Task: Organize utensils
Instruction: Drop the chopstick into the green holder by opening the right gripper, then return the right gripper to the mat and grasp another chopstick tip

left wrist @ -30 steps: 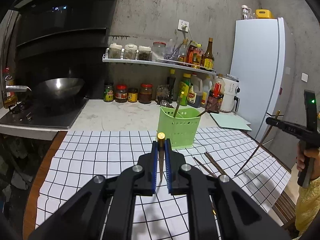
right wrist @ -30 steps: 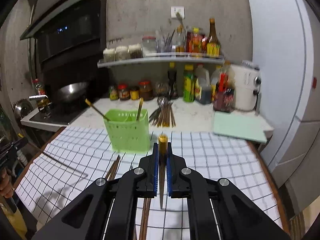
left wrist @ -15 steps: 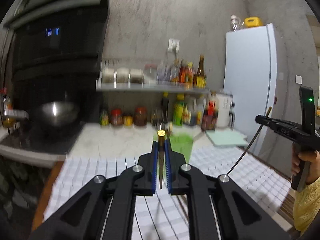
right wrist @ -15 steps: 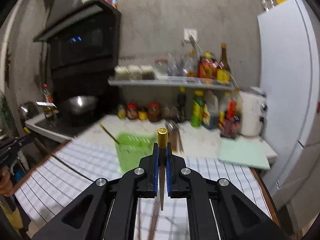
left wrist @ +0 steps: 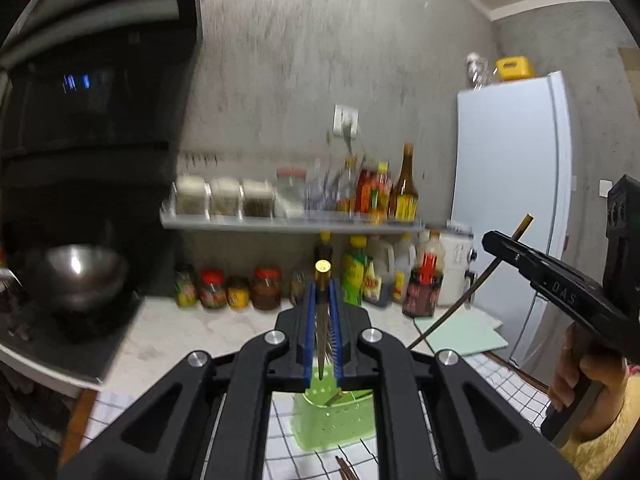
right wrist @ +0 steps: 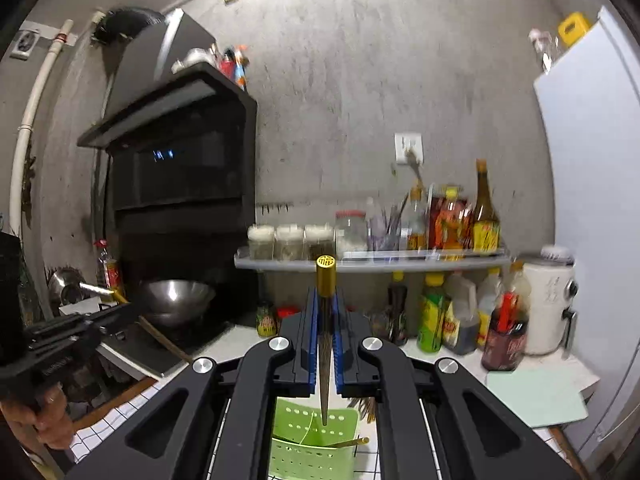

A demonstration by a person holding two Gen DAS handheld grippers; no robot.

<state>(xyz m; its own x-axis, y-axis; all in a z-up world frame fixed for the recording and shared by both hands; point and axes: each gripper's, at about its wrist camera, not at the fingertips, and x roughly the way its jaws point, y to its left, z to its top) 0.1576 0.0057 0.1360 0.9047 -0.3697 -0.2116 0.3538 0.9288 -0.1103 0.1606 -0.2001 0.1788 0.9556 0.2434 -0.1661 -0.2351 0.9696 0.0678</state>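
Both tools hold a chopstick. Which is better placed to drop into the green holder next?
Right, marginally: its chopstick tip sits over the green holder opening. The left chopstick shows at its rear rim.

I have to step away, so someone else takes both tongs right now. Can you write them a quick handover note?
Left tongs: shut on a dark chopstick with a gold cap.
Right tongs: shut on a matching gold-capped chopstick.
Both are held above the green perforated plastic utensil holder on the checked cloth.
Done: a chopstick or two already lean inside the holder.
Left: drop both held chopsticks in, then collect the loose chopsticks on the cloth.
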